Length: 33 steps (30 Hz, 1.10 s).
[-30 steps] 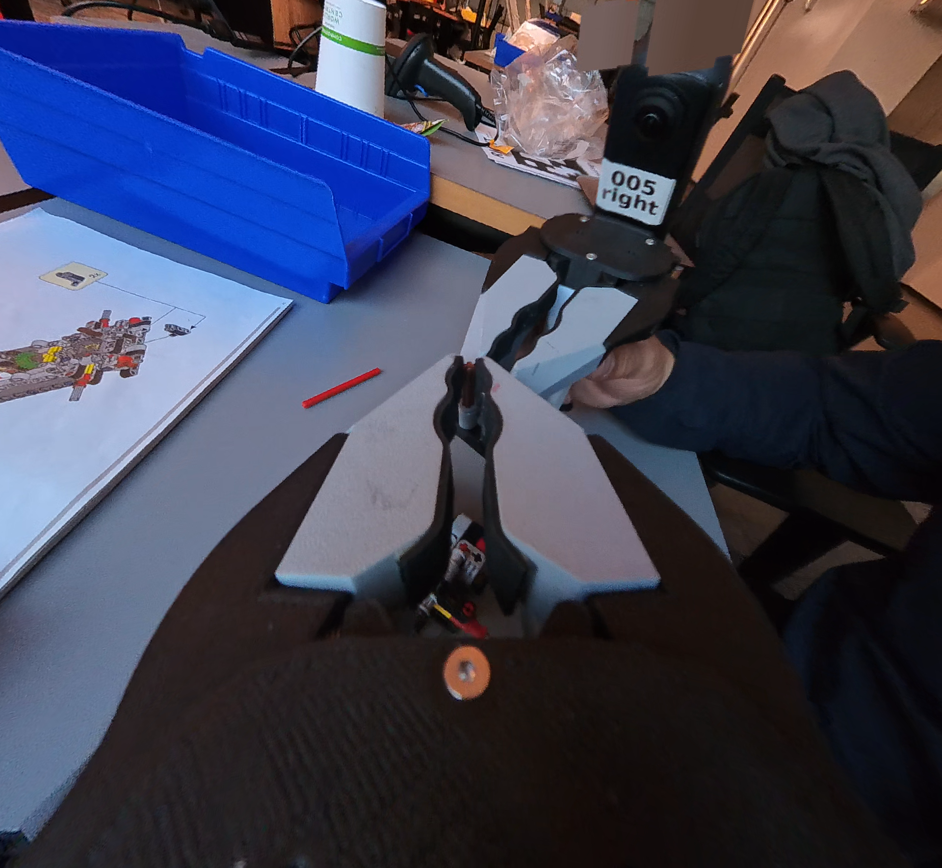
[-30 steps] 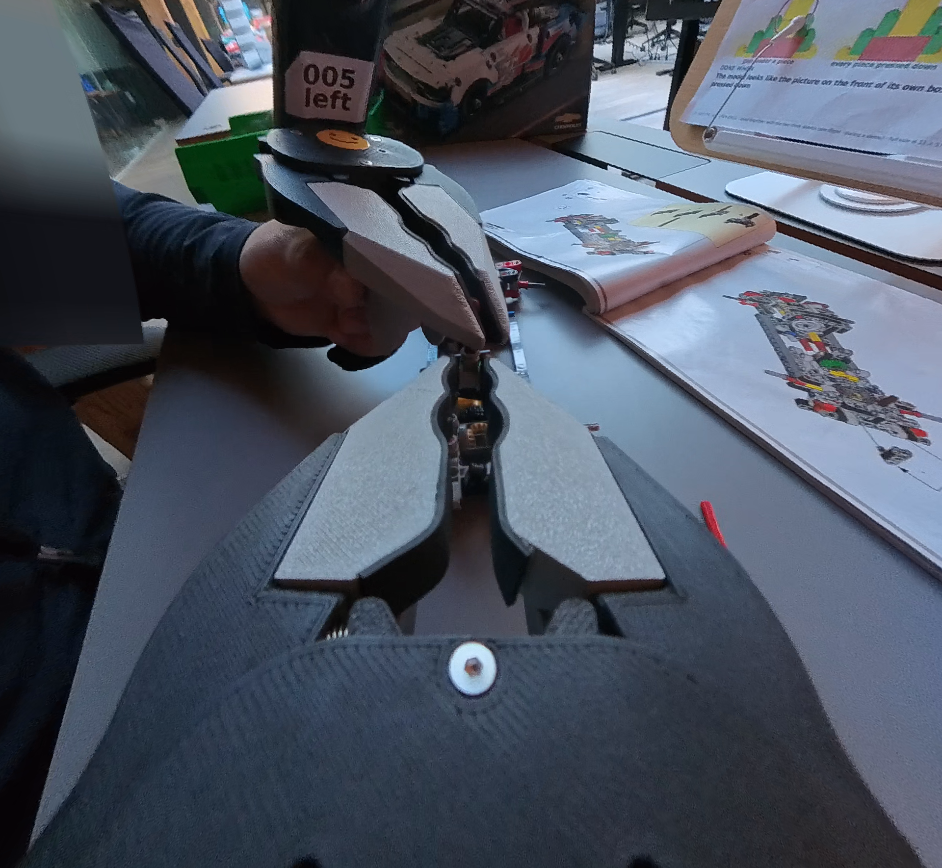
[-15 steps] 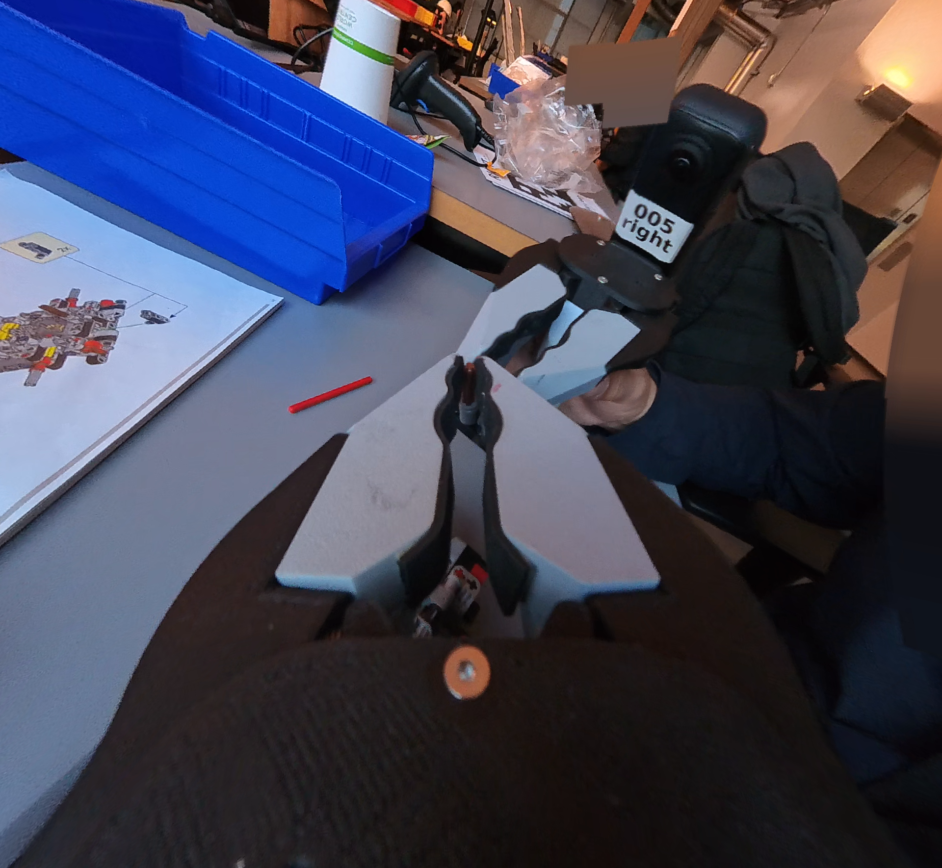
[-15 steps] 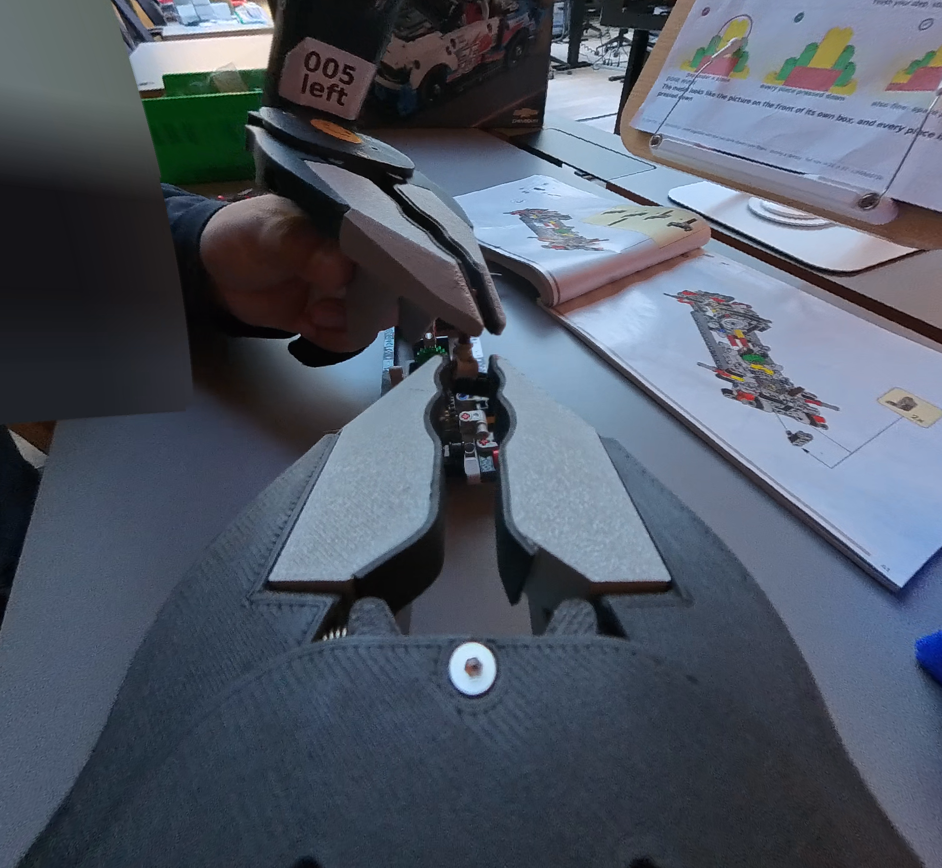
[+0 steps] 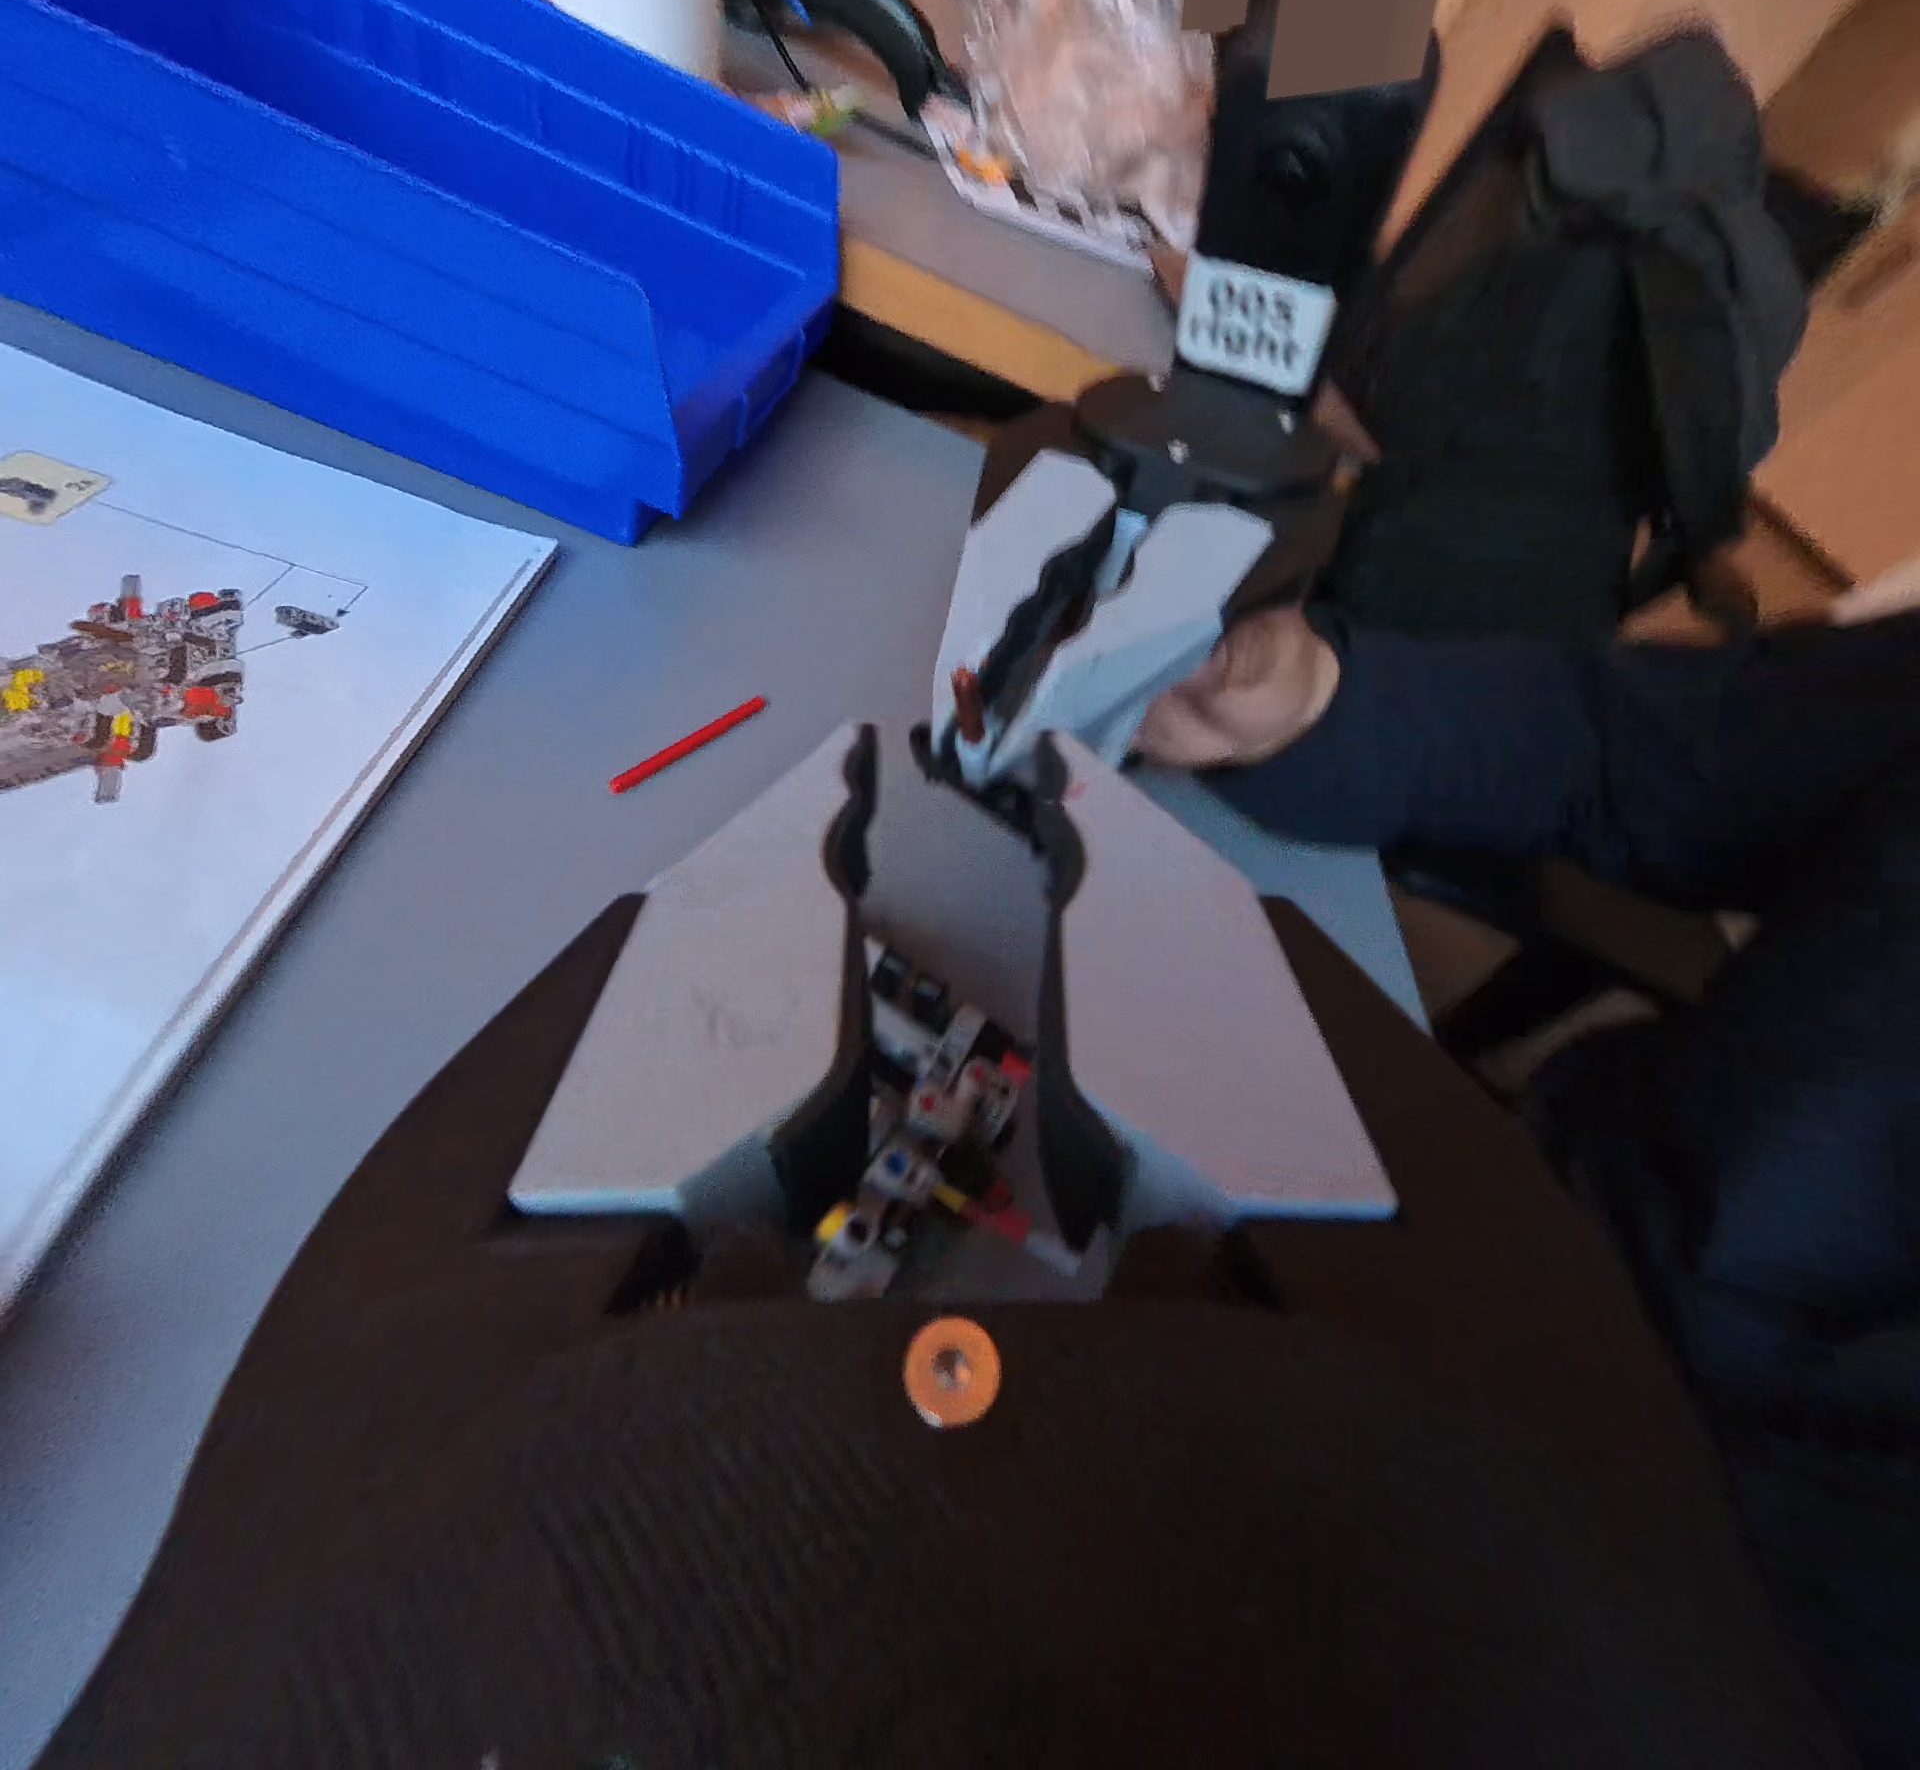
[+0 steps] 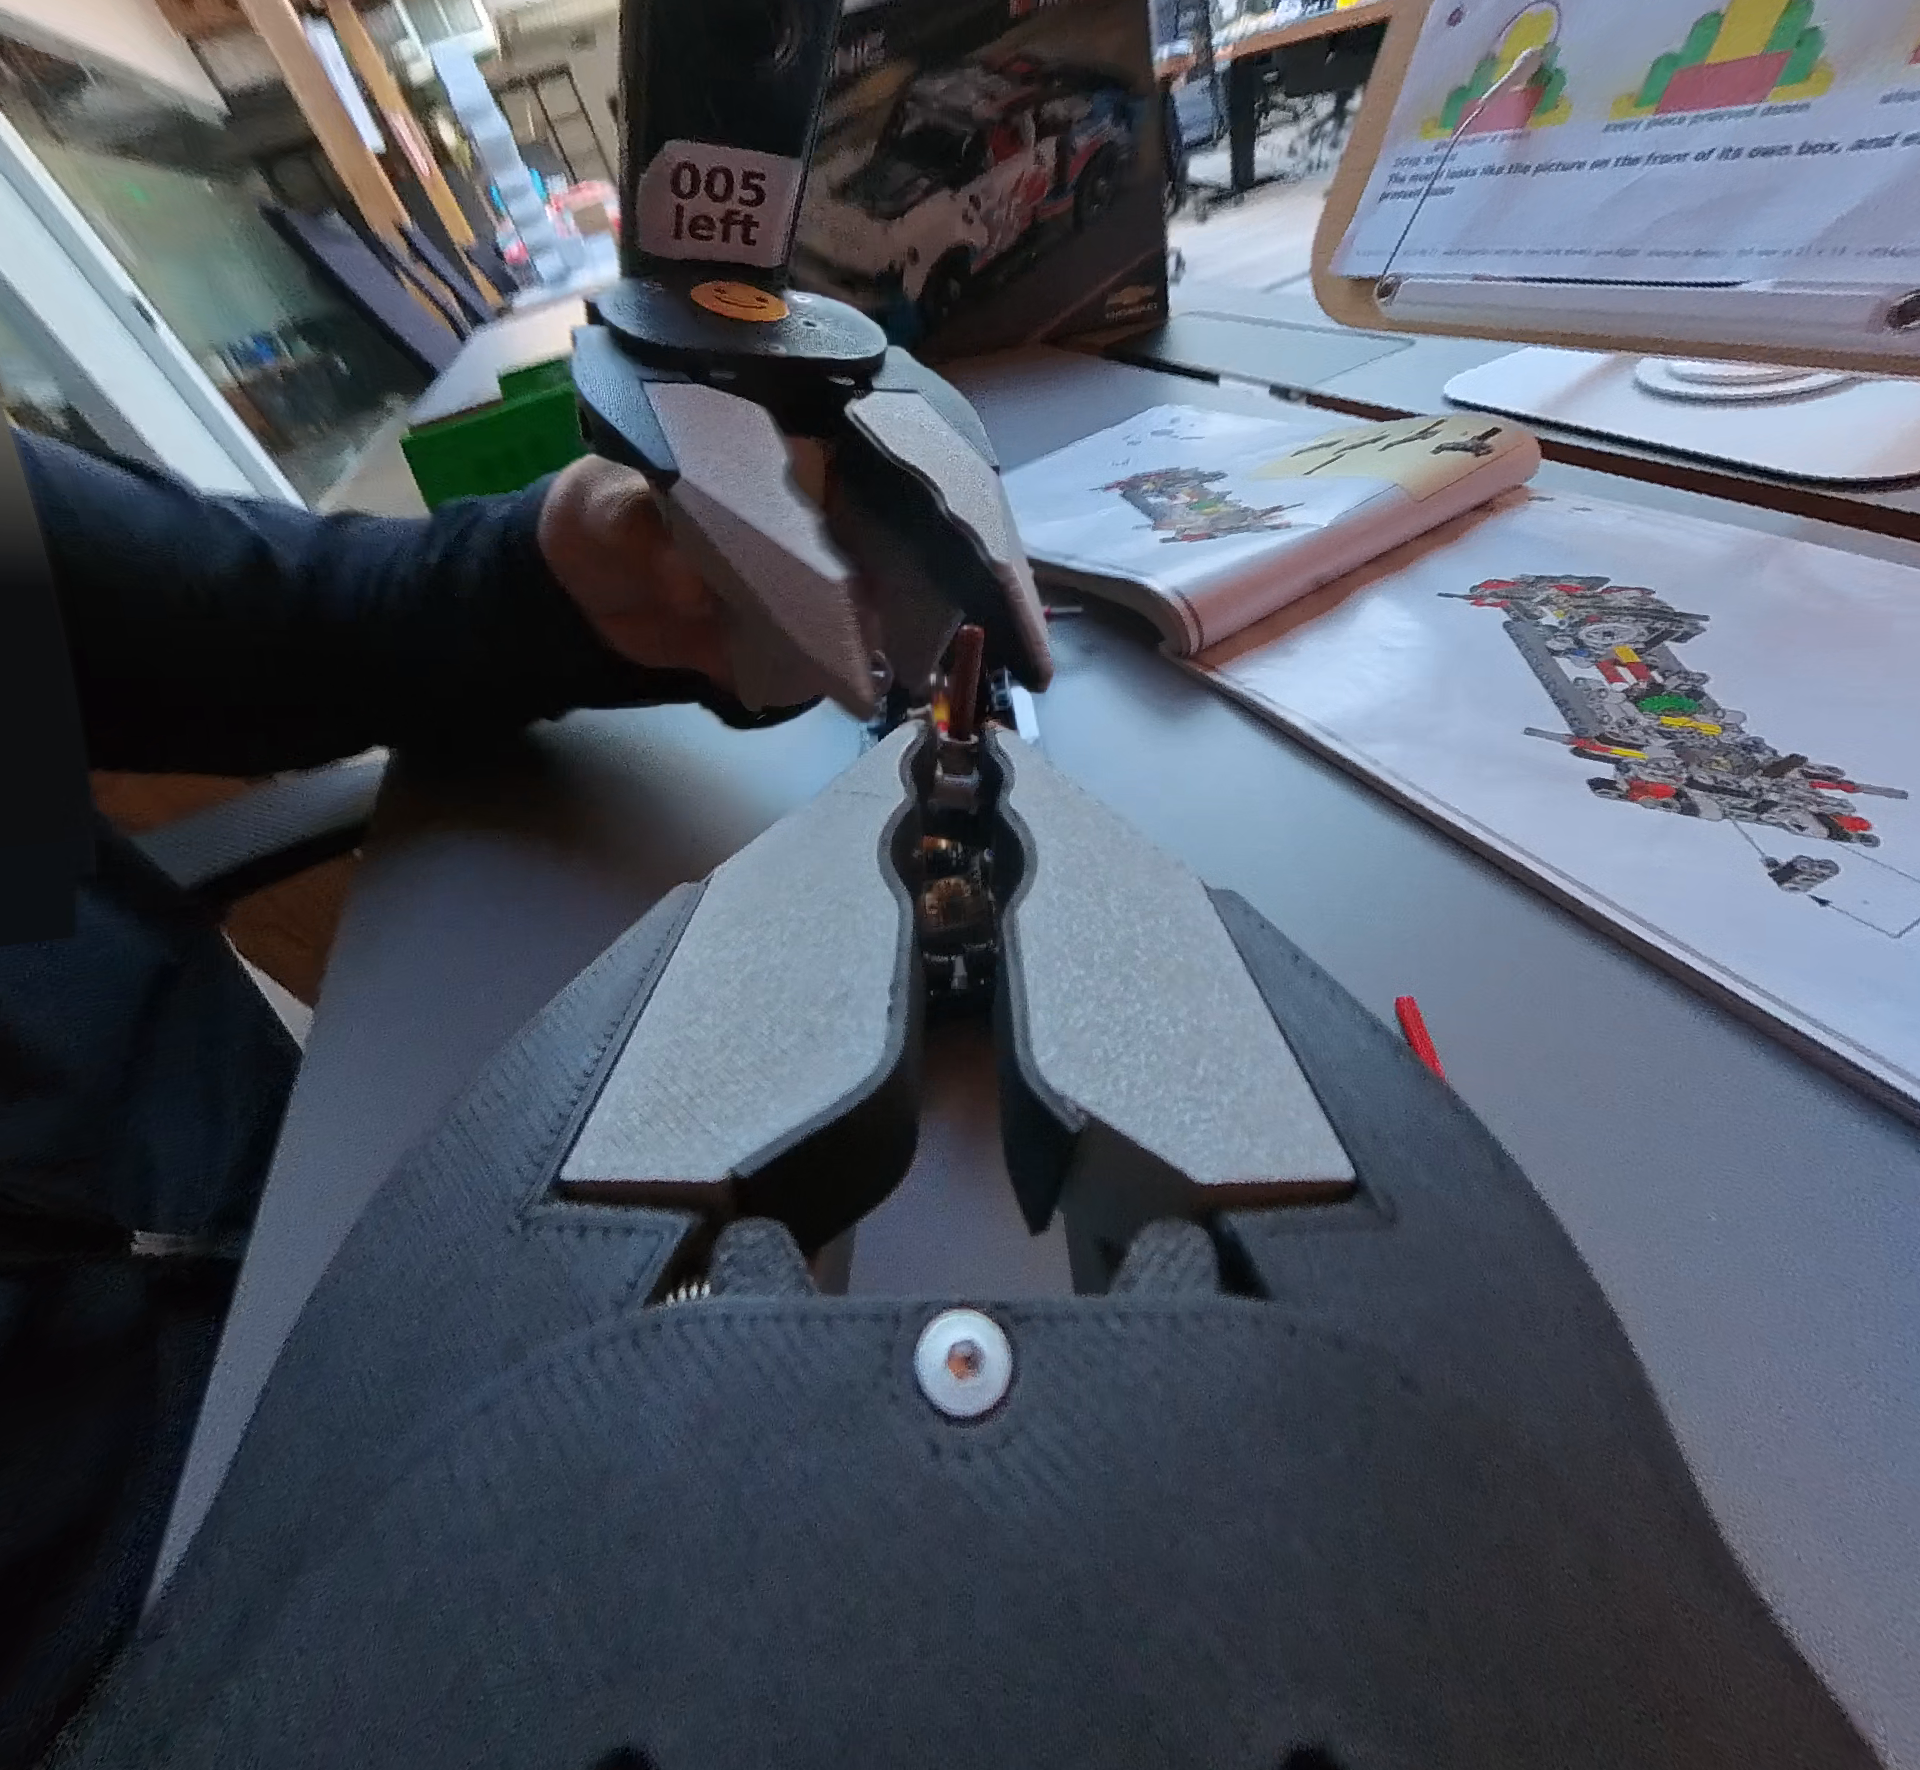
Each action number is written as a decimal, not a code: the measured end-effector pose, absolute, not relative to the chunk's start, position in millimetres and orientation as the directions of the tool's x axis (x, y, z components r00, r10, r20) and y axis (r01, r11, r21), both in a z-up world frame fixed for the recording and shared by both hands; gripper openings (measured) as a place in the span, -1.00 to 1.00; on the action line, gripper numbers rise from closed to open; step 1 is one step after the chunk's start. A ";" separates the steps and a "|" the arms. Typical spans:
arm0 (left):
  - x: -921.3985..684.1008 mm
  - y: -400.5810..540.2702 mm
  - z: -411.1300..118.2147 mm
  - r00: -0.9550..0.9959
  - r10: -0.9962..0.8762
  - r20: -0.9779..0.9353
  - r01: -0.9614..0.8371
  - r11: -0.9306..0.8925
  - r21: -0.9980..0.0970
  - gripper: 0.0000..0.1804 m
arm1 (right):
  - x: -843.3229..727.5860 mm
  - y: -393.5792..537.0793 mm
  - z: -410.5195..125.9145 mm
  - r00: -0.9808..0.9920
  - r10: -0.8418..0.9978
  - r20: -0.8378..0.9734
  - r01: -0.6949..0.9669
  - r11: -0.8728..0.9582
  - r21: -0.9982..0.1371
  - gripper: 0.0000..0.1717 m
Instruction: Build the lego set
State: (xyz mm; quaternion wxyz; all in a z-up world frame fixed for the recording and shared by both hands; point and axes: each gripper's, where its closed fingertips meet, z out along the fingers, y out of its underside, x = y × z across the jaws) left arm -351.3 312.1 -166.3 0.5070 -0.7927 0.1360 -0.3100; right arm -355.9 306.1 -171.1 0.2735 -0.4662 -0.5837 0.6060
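Right gripper [image 6: 961, 754] clenched on a small brick-built assembly [image 6: 951, 873] of grey and black parts, fingertips pressing its upper end, a brown axle pin [image 6: 966, 671] standing up out of it. Left gripper [image 5: 956, 764] released, fingers apart, nothing pressed between them, tips just beside the same pin [image 5: 966, 697]. Below the left fingers, more of the assembly [image 5: 935, 1118], over the grey table [image 5: 520, 837] near its right edge. Probably light, stiff, but easy to pull apart; better taken by the solid beams, not by the pin. Farther out: a red rod [image 5: 686, 746] lying loose, an open instruction booklet [image 5: 208, 681], a blue bin [image 5: 364, 193] at the far edge.
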 end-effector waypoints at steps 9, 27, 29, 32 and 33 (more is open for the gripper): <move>-329.0 290.5 -149.5 0.570 -0.722 0.393 0.055 -0.443 -0.895 -0.28 | -339.7 297.3 -126.8 -0.620 0.707 -0.340 0.058 -0.391 -0.919 -0.95; -323.6 298.9 -159.6 0.685 -0.692 0.228 -0.059 -0.364 -0.930 -0.56 | -341.8 291.0 -138.1 -0.607 0.763 -0.221 0.044 -0.245 -0.968 -0.94; -326.1 299.5 -165.1 0.709 -0.686 0.166 -0.126 -0.355 -0.926 -0.56 | -340.8 293.5 -140.7 -0.596 0.779 -0.195 0.045 -0.210 -0.977 -0.93; -331.6 300.4 -175.6 0.735 -0.675 0.066 -0.238 -0.347 -0.907 -0.56 | -337.8 297.7 -141.6 -0.587 0.794 -0.158 0.037 -0.168 -0.985 -0.93; -331.8 300.0 -178.0 0.735 -0.676 0.044 -0.263 -0.345 -0.901 -0.56 | -337.6 298.4 -143.0 -0.583 0.799 -0.148 0.041 -0.154 -0.987 -0.93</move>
